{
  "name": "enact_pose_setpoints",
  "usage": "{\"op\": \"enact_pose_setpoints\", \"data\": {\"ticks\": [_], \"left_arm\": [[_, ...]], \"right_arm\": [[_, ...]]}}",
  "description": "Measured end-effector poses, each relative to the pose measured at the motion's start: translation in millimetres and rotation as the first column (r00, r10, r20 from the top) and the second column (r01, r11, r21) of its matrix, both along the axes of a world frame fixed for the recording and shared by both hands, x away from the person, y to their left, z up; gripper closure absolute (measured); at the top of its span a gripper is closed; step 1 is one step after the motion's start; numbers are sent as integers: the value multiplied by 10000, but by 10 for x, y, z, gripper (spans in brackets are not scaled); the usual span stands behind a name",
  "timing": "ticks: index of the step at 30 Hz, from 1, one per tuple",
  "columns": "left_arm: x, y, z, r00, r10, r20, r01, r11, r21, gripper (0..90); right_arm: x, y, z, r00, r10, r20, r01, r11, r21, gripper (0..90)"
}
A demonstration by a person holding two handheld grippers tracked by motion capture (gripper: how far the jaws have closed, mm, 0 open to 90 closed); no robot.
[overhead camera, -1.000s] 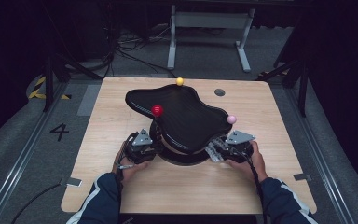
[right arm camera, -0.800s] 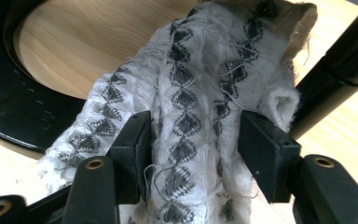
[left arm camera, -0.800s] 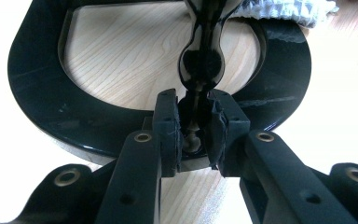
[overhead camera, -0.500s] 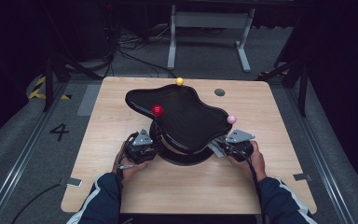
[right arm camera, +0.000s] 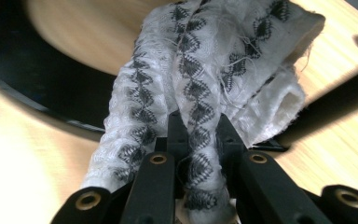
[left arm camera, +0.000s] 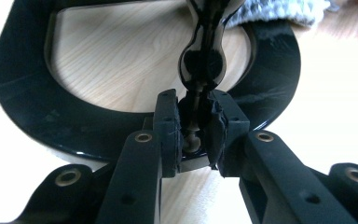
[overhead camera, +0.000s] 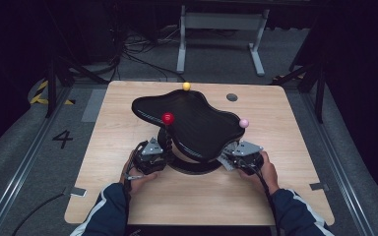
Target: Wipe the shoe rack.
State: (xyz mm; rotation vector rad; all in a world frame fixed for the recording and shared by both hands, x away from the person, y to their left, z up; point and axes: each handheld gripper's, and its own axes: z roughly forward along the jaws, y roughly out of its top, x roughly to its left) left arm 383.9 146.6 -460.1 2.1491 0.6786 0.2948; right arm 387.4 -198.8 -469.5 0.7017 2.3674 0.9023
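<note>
Left tool (left arm camera: 193, 135) is clamping the black stand's stem (left arm camera: 204, 70) at centre frame; right tool (right arm camera: 198, 140), jaws just closed, is pinching the patterned white cloth (right arm camera: 205, 70). Advice: brace stand, pull cloth slowly, avoid snagging.

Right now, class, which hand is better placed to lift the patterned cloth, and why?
Right: the right gripper has its jaws shut on the cloth, while the left gripper is clamped on the stand's black post, steadying it.
</note>
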Motion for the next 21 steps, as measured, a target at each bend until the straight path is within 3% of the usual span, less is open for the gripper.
{"op": "enact_pose_setpoints", "data": {"ticks": [2, 4, 7, 11, 16, 21], "left_arm": [[-17, -10, -4, 10000, -55, -22, 55, 9999, -87, 748], [-22, -20, -8, 9999, -116, -61, 115, 9998, -150, 748], [-18, -22, -13, 9998, -139, -145, 137, 9997, -196, 747], [-19, -22, -25, 9997, -117, -228, 108, 9992, -374, 747], [-13, -21, -29, 9997, -123, -220, 113, 9990, -441, 747], [-19, -24, -29, 9997, -91, -242, 80, 9991, -424, 747]], "right_arm": [[-52, 66, 9, 9999, 154, 69, -154, 9999, -27, 804], [-102, 158, 17, 9986, 534, -8, -534, 9983, 250, 803], [-212, 420, -3, 9940, 1087, 100, -1090, 9934, 370, 803], [-292, 699, -34, 9832, 1706, 646, -1731, 9843, 356, 804], [-342, 973, -46, 9808, 1771, 821, -1812, 9824, 463, 804], [-325, 1144, -43, 9859, 1507, 723, -1586, 9801, 1190, 803]]}}
